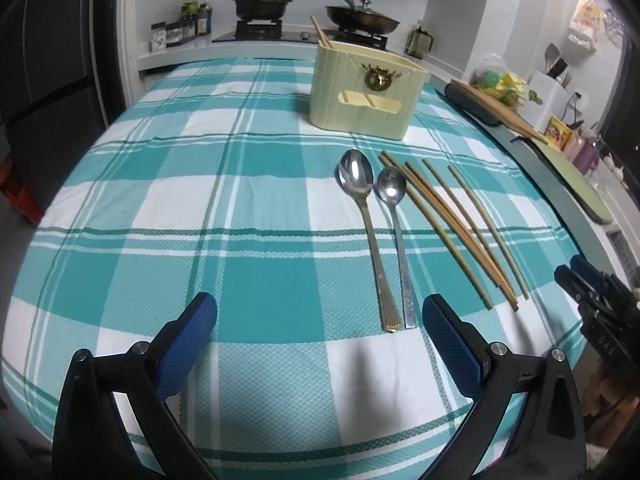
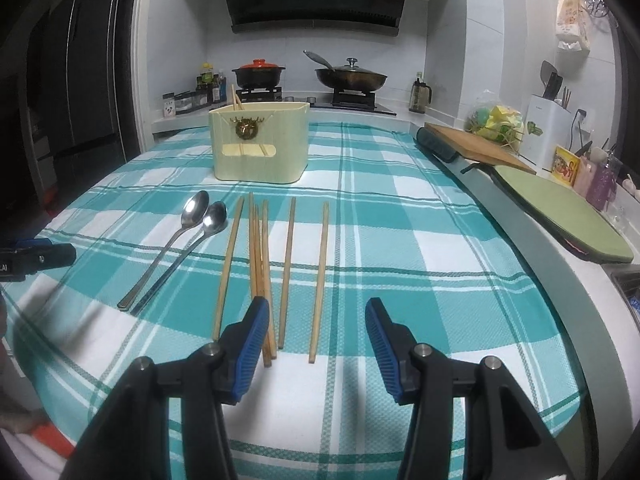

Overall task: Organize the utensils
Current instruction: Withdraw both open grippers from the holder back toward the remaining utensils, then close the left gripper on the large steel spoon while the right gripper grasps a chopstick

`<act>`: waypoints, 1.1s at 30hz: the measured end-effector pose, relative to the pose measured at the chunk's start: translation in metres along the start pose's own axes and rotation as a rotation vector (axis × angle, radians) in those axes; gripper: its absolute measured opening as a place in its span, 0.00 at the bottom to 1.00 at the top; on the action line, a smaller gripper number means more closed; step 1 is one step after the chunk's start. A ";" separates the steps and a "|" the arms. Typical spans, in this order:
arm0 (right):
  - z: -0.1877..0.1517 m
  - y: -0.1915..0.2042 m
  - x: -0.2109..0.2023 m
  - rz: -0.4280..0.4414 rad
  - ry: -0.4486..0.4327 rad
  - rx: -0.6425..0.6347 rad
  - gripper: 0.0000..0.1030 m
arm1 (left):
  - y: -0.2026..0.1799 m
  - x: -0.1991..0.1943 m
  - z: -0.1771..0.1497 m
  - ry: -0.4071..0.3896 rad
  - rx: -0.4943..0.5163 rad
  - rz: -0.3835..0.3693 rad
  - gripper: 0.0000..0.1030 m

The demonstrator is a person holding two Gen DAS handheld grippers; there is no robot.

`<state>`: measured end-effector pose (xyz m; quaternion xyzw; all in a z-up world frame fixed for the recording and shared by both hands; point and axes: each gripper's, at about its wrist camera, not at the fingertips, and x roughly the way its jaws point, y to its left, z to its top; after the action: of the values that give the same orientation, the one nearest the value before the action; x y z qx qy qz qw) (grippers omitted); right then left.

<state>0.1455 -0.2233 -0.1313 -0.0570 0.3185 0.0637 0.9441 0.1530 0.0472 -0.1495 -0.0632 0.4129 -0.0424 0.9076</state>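
Two metal spoons lie side by side on the teal checked cloth, the larger spoon (image 1: pixel 355 178) (image 2: pixel 195 206) left of the smaller spoon (image 1: pixel 391 190) (image 2: pixel 214 216). Several wooden chopsticks (image 1: pixel 460 224) (image 2: pixel 260 264) are spread to their right. Behind them stands a cream utensil holder (image 1: pixel 366 88) (image 2: pixel 260 144) with chopsticks in it. My left gripper (image 1: pixel 319 312) is wide open, low over the cloth just before the spoon handles. My right gripper (image 2: pixel 317 312) is open over the near ends of the chopsticks, and one chopstick (image 2: pixel 320 280) lies between its fingers, untouched.
A wooden cutting board (image 2: pixel 480 148) and a green mat (image 2: pixel 560 216) lie along the counter on the right. The stove behind the table bears a red-lidded pot (image 2: pixel 259 74) and a wok (image 2: pixel 351 76). A dark fridge (image 2: pixel 80 80) stands on the left.
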 end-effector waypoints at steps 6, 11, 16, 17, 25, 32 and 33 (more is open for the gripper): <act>0.000 0.001 0.000 -0.008 -0.010 0.009 0.50 | -0.001 0.007 0.003 0.009 -0.004 0.027 0.99; -0.004 -0.006 0.006 -0.012 0.015 0.041 0.50 | 0.000 0.018 0.008 0.027 -0.016 0.022 0.99; -0.006 -0.007 0.009 -0.012 0.025 0.050 0.50 | -0.007 0.029 0.028 0.007 0.026 0.037 0.99; -0.006 -0.007 0.010 -0.010 0.026 0.050 0.50 | -0.009 0.032 0.032 0.006 0.036 0.041 0.99; -0.006 -0.007 0.010 -0.012 0.019 0.043 0.50 | -0.034 0.066 0.056 0.009 0.137 0.065 0.99; -0.005 -0.012 0.011 -0.014 0.020 0.054 0.50 | -0.040 0.112 0.066 0.051 0.182 0.136 0.99; -0.005 -0.013 0.011 -0.013 0.020 0.056 0.50 | -0.040 0.117 0.065 0.061 0.184 0.144 0.98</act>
<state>0.1532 -0.2357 -0.1414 -0.0333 0.3293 0.0481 0.9424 0.2781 -0.0024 -0.1884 0.0515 0.4380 -0.0166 0.8973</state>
